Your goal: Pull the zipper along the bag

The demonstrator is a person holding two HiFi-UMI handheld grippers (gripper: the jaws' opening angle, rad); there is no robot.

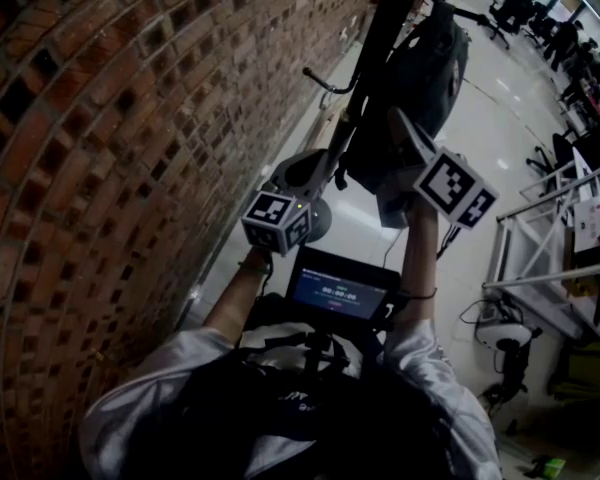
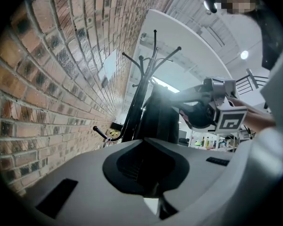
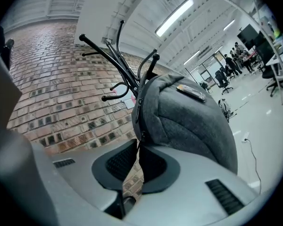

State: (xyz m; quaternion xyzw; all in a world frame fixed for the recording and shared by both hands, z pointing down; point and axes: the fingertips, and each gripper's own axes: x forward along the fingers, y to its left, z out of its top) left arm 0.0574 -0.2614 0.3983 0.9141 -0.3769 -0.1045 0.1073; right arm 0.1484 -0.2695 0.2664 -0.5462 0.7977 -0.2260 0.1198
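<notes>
Brick wall (image 1: 100,168) along the left. Black coat stand (image 3: 114,55) upright just beside it, hooks curving outward. Small lit screen (image 1: 340,290) low in head view. Pale glossy floor (image 1: 500,118); office chairs (image 1: 510,10) far off.

So, one grey bag (image 3: 188,121) with one zipper (image 3: 137,114), one coat rack (image 3: 114,55) by the far brick wall (image 3: 61,93), and two grippers: left gripper (image 2: 146,166), right gripper (image 3: 134,166).

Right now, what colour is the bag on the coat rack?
The bag is dark grey, in a woven-looking fabric. It shows best in the right gripper view.
</notes>
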